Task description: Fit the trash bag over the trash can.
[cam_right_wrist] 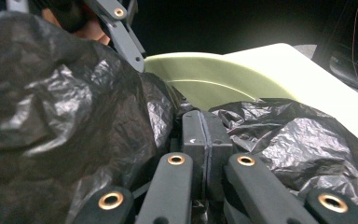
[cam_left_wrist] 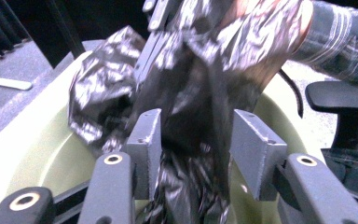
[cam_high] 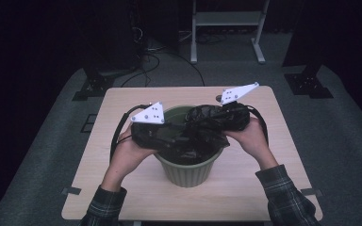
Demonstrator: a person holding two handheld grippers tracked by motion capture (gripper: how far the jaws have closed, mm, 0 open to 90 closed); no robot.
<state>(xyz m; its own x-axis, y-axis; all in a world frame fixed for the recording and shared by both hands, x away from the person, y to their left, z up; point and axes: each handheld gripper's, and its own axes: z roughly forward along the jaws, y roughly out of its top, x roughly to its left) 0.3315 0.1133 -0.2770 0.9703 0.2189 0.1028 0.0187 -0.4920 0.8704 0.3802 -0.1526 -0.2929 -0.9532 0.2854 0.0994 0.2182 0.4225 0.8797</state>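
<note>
I see the black bag [cam_high: 202, 129] draped over the mouth of the green bin [cam_high: 188, 172], which stands mid-bench [cam_high: 122, 188]; my right hand-held gripper [cam_right_wrist: 206, 135], at the bin's 2 o'clock, has its jaws pressed together, pinching the bag; my left hand-held gripper [cam_left_wrist: 196, 140], at 9 o'clock, stands spread, plastic hanging loose between its pads.
</note>
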